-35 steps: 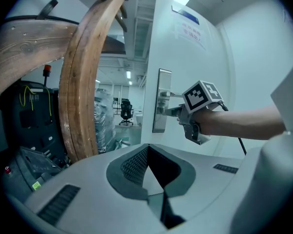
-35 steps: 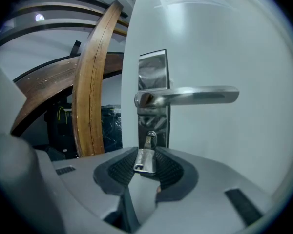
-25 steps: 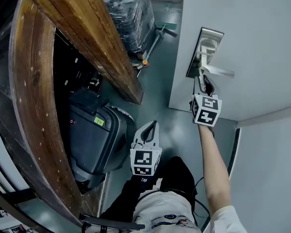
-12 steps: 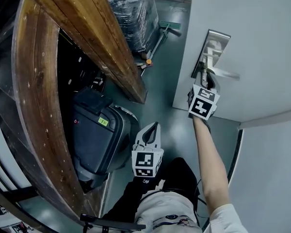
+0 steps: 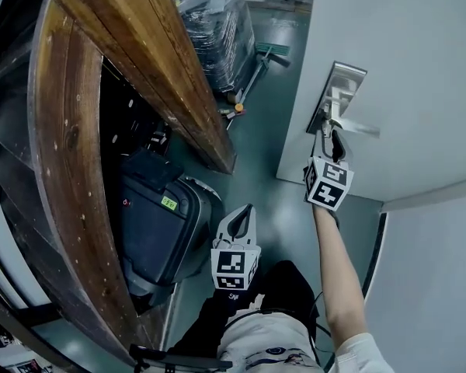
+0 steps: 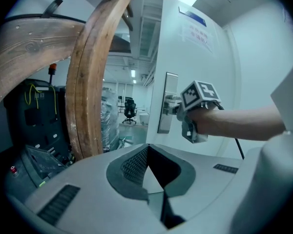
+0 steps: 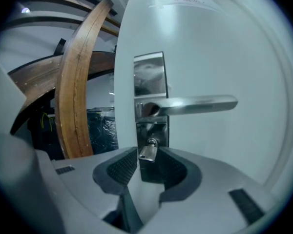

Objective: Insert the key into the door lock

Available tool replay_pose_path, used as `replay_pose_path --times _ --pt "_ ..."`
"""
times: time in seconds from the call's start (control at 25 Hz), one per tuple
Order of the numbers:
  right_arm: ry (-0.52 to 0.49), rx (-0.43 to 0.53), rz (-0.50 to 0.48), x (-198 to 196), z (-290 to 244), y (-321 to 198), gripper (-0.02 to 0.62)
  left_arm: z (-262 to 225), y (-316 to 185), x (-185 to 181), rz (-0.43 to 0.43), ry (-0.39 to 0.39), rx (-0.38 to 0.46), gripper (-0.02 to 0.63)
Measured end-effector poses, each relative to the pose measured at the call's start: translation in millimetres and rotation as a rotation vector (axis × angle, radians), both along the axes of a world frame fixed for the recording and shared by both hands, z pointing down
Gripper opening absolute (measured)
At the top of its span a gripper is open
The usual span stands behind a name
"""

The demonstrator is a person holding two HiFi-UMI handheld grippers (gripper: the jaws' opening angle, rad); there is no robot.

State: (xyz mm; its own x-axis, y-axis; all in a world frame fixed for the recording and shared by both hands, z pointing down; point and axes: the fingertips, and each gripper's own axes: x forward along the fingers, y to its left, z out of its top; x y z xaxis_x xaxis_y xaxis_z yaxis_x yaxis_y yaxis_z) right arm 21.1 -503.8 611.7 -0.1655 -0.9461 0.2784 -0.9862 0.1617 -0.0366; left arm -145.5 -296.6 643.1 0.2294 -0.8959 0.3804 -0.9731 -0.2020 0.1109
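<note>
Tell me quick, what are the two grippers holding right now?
Left gripper: closed, holding nothing.
Right gripper: closed on the key.

Left gripper [image 5: 241,217] and right gripper [image 5: 327,137] are showing pale grey shells and dark ribbed pads [image 6: 134,162]. Each is carrying a white cube [image 5: 234,267] with black square markers. The person is wearing a white short sleeve [image 5: 363,354] and dark trousers [image 5: 289,284]; a black cable [image 6: 238,147] is hanging by the right arm.
</note>
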Motion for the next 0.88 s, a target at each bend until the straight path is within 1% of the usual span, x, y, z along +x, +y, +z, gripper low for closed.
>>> replay_pose_path --times 0.12,0.24,0.4,0.48,0.52,0.64,0.72,0.8,0.88 --pt "-0.031 -0.008 -0.064 1 -12 47 0.12 -31 -4 9 0.023 0.009 0.016 0.005" --pt "-0.04 0.005 -0.115 5 -43 96 0.12 -72 -10 23 0.053 0.019 0.047 0.005" --pt "-0.036 0.03 -0.129 18 -99 152 0.118 -126 -10 49 0.099 0.041 0.079 0.005" --pt "-0.052 0.042 -0.13 27 -126 175 0.11 -154 -9 65 0.13 0.052 0.103 0.005" --pt "-0.063 0.052 -0.128 33 -139 183 0.012 -168 -10 73 0.15 0.059 0.124 0.005" --pt "-0.08 0.094 -0.143 46 -174 196 0.006 -204 -14 98 0.206 0.075 0.189 0.005" --pt "-0.082 0.12 -0.152 51 -196 213 0.006 -220 -4 109 0.223 0.073 0.199 0.005" --pt "-0.093 0.153 -0.138 58 -218 226 0.006 -234 5 119 0.236 0.072 0.207 0.005" --pt "-0.106 0.197 -0.124 66 -240 229 0.006 -249 7 130 0.251 0.072 0.231 0.005"
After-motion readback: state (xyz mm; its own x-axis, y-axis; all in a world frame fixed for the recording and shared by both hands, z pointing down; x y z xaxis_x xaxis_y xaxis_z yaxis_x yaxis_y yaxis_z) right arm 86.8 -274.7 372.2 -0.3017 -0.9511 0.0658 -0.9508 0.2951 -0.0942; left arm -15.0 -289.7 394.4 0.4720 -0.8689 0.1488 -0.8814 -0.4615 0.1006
